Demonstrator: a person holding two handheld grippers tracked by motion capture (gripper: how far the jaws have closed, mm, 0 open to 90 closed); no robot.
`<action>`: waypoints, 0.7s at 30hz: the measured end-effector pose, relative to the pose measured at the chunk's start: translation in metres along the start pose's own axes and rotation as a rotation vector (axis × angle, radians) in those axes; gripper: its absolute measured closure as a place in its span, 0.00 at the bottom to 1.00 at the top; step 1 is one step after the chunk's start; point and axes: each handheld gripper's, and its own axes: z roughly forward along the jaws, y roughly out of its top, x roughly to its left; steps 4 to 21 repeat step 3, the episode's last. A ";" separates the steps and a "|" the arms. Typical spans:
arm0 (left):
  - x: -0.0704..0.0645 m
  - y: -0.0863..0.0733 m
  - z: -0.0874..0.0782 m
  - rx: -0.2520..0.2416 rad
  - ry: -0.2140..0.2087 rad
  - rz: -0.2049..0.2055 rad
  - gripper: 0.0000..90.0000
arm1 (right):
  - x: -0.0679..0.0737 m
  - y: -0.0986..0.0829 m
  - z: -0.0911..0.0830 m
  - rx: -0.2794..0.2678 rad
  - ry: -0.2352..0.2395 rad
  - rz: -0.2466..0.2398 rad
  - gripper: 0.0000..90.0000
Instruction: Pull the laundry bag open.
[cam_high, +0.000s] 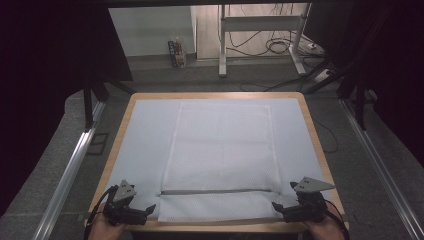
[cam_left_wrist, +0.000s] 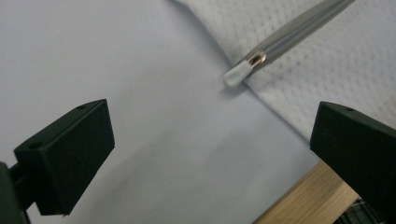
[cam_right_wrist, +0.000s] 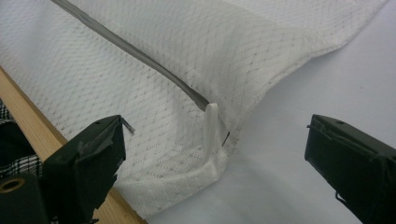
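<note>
From above, I see a white mesh laundry bag (cam_high: 222, 155) lying flat down the middle of a pale blue cloth (cam_high: 145, 135) that covers the wooden table (cam_high: 315, 131). Its grey zipper (cam_high: 215, 191) runs straight across the bag near the edge closest to me, and the bag's near hem reaches almost to the table's front rim.

My left gripper (cam_high: 150, 209) sits at the near left corner of the table, just beside the bag's left edge, jaws spread wide with nothing between them. In the left gripper view, that gripper (cam_left_wrist: 210, 154) looks over bare blue cloth toward the zipper's pull tab (cam_left_wrist: 237, 73), a whitish tab on a metal slider that pokes just past the bag's edge onto the cloth, apart from both jaws.

My right gripper (cam_high: 276, 207) rests at the near right corner, its tips close to the bag's right edge, and it too stands wide open and empty. In the right gripper view, that gripper (cam_right_wrist: 215, 154) frames the bag's corner (cam_right_wrist: 205, 175), which is slightly rumpled and lifted, with a small white loop (cam_right_wrist: 211, 126) standing at the zipper's end. Neither jaw touches the mesh.

A person's hands (cam_high: 107, 231) grip both tools from the bottom edge.
</note>
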 end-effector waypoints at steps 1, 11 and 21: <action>0.000 0.000 0.001 0.005 -0.004 -0.001 0.00 | -0.001 0.000 0.001 0.005 0.001 0.000 0.05; 0.000 0.001 0.001 0.004 -0.005 0.004 0.00 | -0.001 0.000 0.002 0.009 0.002 -0.001 0.05; 0.000 0.001 0.001 0.004 -0.005 0.004 0.00 | -0.001 0.000 0.002 0.009 0.002 -0.001 0.05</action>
